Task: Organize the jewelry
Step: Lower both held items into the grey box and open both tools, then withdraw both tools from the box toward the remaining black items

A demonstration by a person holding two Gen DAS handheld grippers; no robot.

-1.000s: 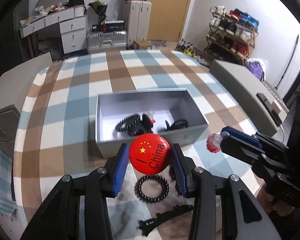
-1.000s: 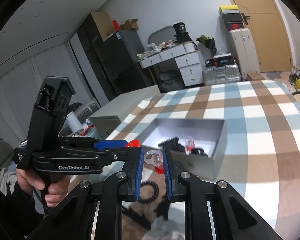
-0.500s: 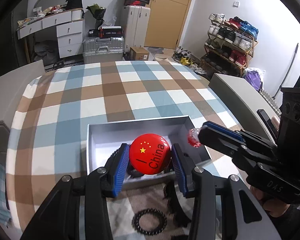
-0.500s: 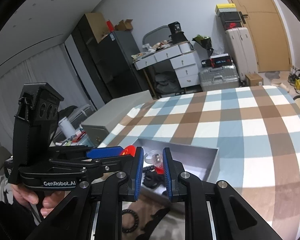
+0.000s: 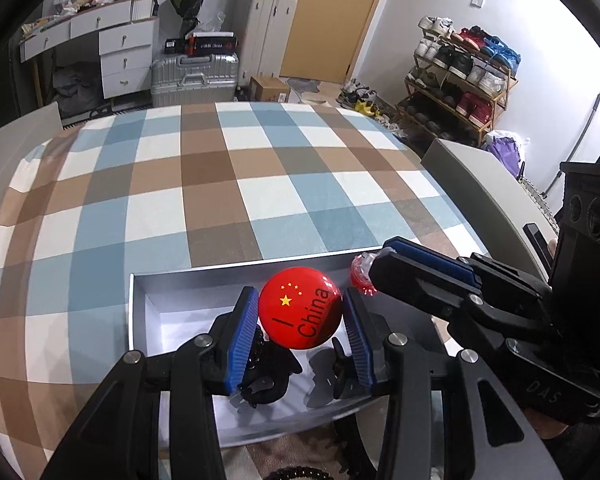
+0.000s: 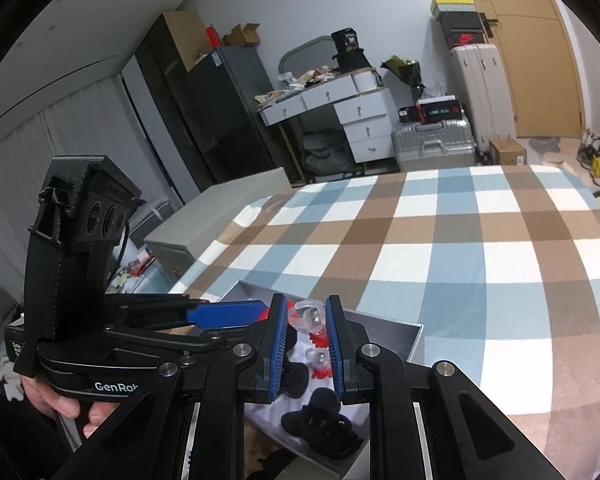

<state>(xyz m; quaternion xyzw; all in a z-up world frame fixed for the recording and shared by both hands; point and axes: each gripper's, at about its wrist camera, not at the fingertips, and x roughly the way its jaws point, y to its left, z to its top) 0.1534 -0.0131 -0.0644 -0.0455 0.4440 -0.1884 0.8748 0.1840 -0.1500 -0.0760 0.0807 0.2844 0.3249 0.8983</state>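
The left wrist view sits just behind the left tongs (image 5: 300,316), looking steeply down along them into the grey box (image 5: 138,312) close below, with the checked cloth (image 5: 204,184) stretching to the far drawers and shoe rack. The right wrist view sits behind the right tongs (image 6: 306,340), aimed more nearly level, facing across the cloth (image 6: 440,248) toward the same far drawers. Both views share the box (image 6: 414,344), the cloth and the far wall. Each also catches the other tongs: the right at the left view's right edge, the left at the right view's left.
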